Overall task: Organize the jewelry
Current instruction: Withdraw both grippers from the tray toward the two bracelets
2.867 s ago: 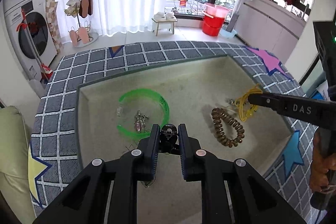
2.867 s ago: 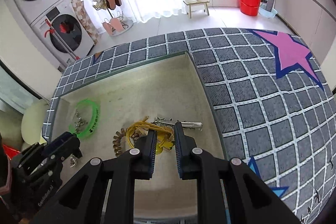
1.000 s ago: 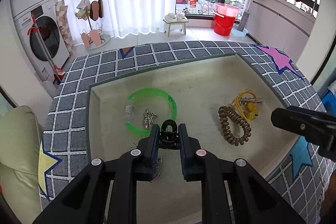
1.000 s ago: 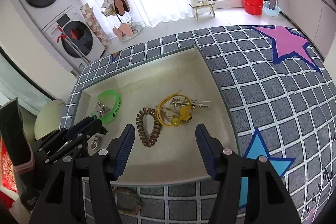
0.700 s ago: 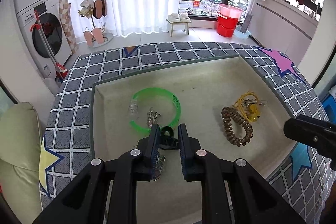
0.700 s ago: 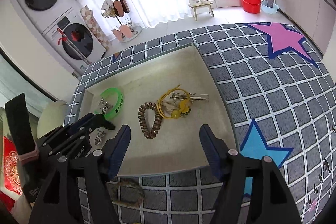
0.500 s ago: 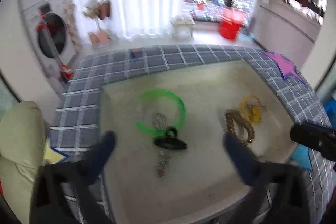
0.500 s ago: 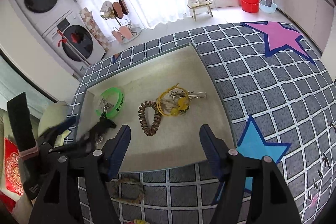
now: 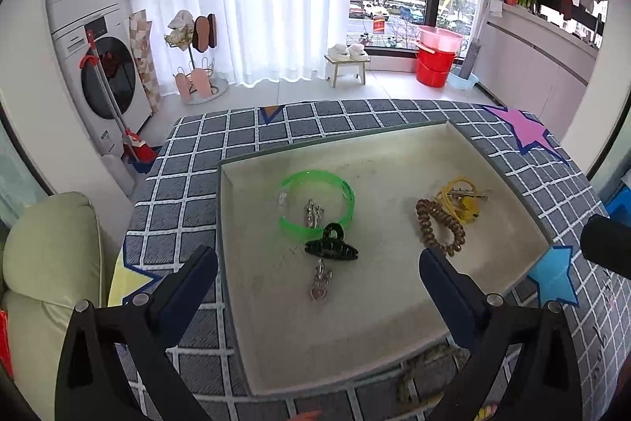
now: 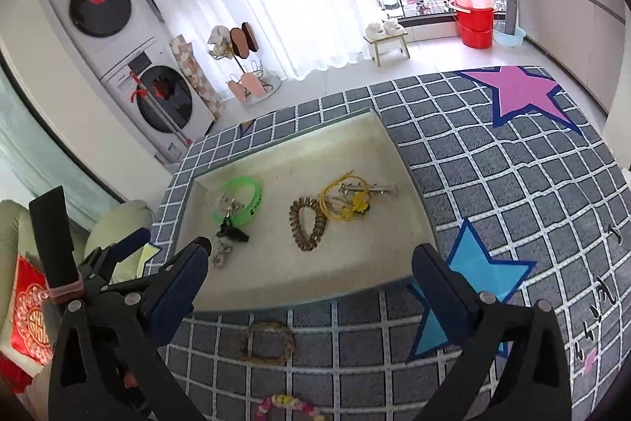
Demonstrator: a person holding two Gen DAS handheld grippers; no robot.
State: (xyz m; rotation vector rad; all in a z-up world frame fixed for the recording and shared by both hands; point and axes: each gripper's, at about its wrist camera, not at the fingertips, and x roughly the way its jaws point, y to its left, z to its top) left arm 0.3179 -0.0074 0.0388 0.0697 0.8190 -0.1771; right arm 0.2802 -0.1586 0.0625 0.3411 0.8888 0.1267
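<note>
I have both grippers spread wide and holding nothing. The left gripper (image 9: 317, 263) has just let go; its jaws frame the black hair clip (image 9: 331, 248) lying mid-tray beside the green bangle (image 9: 317, 200). The right gripper (image 10: 309, 265), jaws just opened, straddles the tray's (image 10: 315, 296) near rim at lower centre. The brown coil tie (image 10: 307, 227) and yellow cluster (image 10: 347, 204) sit right of centre, with bare tray floor nearer its rim.
</note>
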